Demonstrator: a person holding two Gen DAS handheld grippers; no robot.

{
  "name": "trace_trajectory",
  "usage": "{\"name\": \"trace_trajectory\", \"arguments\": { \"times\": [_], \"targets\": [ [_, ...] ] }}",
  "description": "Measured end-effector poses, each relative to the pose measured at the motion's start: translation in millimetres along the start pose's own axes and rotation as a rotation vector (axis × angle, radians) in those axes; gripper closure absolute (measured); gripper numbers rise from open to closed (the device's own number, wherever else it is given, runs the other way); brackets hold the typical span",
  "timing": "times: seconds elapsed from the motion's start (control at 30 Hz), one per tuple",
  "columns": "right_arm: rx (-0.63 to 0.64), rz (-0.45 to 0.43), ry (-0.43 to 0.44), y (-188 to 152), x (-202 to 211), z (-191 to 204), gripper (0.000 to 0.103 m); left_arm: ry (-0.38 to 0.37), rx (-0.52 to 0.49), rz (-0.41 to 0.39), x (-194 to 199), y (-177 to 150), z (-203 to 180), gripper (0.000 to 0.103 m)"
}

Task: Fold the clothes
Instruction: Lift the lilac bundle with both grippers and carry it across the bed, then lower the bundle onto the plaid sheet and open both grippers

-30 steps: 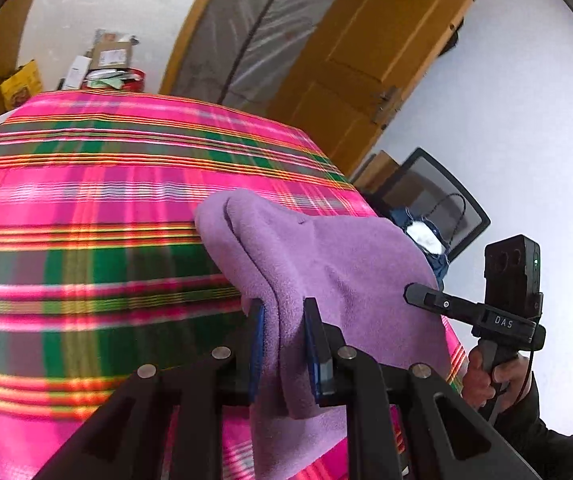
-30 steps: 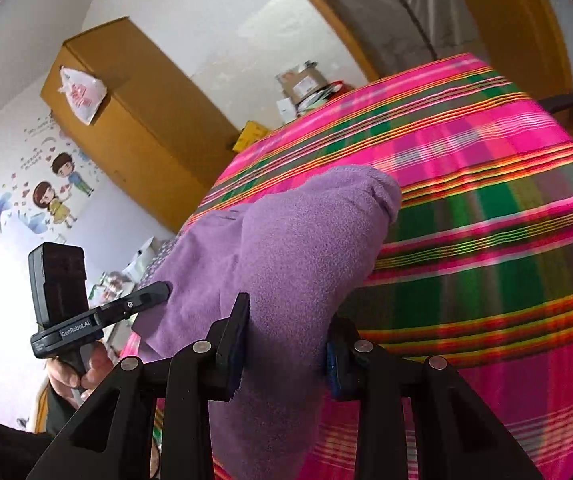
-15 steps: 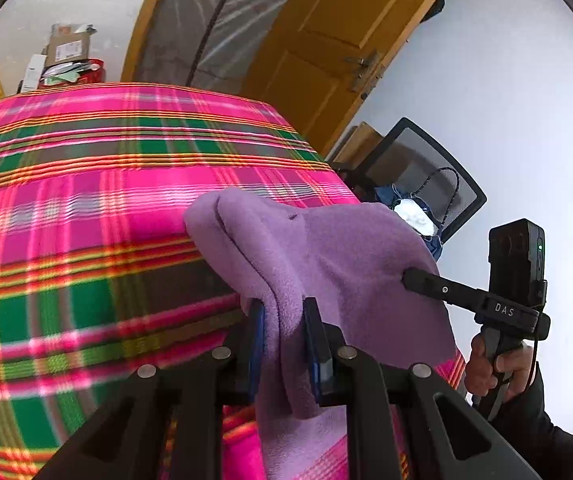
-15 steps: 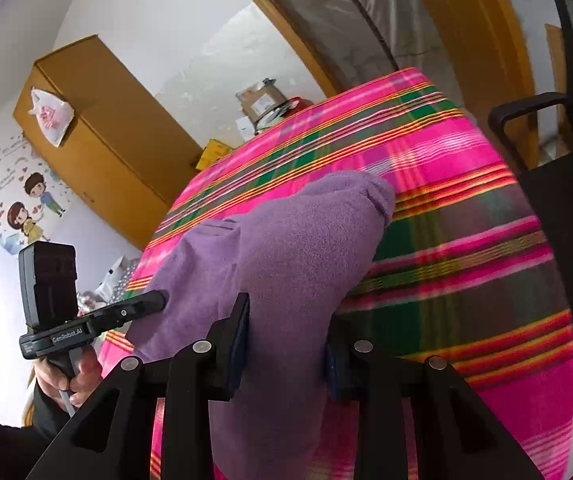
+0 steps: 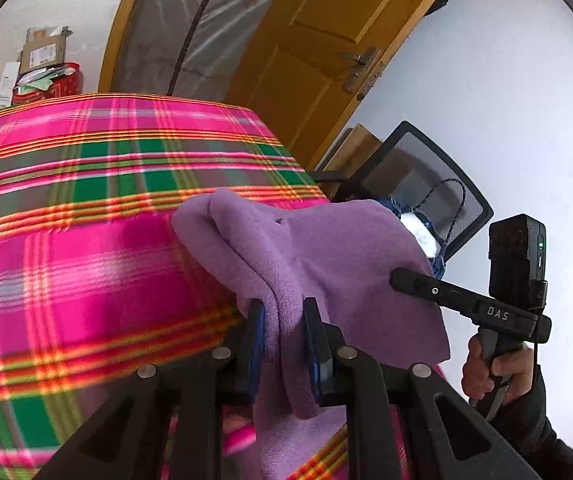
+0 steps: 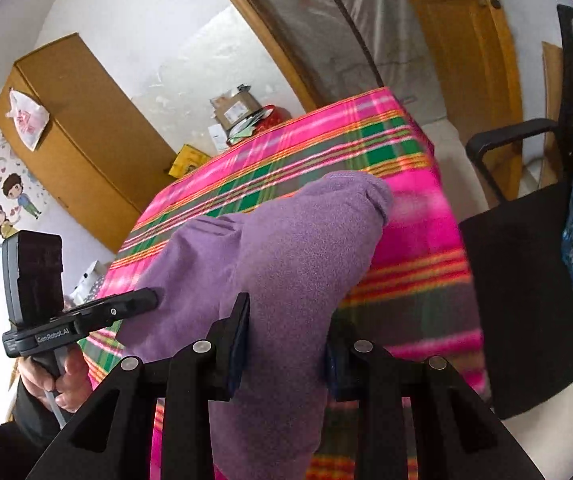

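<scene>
Left wrist view: my left gripper [image 5: 284, 340] is clamped on a bunched edge of the purple fleece [image 5: 326, 256]; cloth runs between the pads and hangs below them; the right gripper [image 5: 400, 278] shows off to the side w/ its tip pressed into the same fleece, a hand [image 5: 490, 364] round its grip; right wrist view agrees: right gripper [image 6: 284, 344] pinches a thick wad of fleece [image 6: 286, 256], and the left gripper's tip [image 6: 142, 300] meets the cloth at its other end.

Where it is: fleece is held up off the plaid blanket [image 5: 86, 260], slung between both tools, far end drooping toward the blanket; whether that end touches the surface I can't tell.

Progress, as a judgement: garment looks doubled over itself, at least two layers at the rounded far end, so some fold seems to be in it; but it's airborne and lumpy, not lying flat or squared; I'd call it mid-fold, w/ laying down and flattening left; how many folds it needs I can't say.

Pose: both tools point fwd over the bed, side by side and near each other, tips roughly level; each hand is wrapped on its handle. A black mesh chair [image 5: 426, 176] w/ blue stuff on it sits past the bed's corner.
</scene>
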State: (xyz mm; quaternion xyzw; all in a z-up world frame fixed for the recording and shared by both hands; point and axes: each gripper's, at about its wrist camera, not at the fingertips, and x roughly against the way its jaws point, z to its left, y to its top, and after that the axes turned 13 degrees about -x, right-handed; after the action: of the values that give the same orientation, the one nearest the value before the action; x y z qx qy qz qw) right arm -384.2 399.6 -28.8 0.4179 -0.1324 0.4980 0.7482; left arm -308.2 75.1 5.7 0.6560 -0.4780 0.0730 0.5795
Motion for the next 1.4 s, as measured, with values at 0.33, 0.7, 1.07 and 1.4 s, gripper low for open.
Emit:
{"name": "trace_trajectory", "arguments": {
  "times": [0.33, 0.7, 1.07, 1.4],
  "targets": [
    [0.007, 0.038, -0.018, 52.4, -19.9, -20.8, 0.071, -0.056, 0.015, -0.015, -25.6, 17.1, 2.5, 0.084],
    [-0.045, 0.080, -0.087, 68.8, -38.8, -55.6, 0.057, -0.058, 0.043, 0.056, -44.6, -9.9, 23.5, 0.084],
    [0.054, -0.135, -0.161, 13.7, 23.1, -20.6, 0.064, 0.006, -0.041, -0.035, -4.6, -0.5, 12.0, 0.087],
    [0.214, -0.031, -0.318, -22.8, -9.0, -6.8, 0.082, 0.062, -0.023, 0.042, -66.1, 36.0, 42.6, 0.092]
  ]
}}
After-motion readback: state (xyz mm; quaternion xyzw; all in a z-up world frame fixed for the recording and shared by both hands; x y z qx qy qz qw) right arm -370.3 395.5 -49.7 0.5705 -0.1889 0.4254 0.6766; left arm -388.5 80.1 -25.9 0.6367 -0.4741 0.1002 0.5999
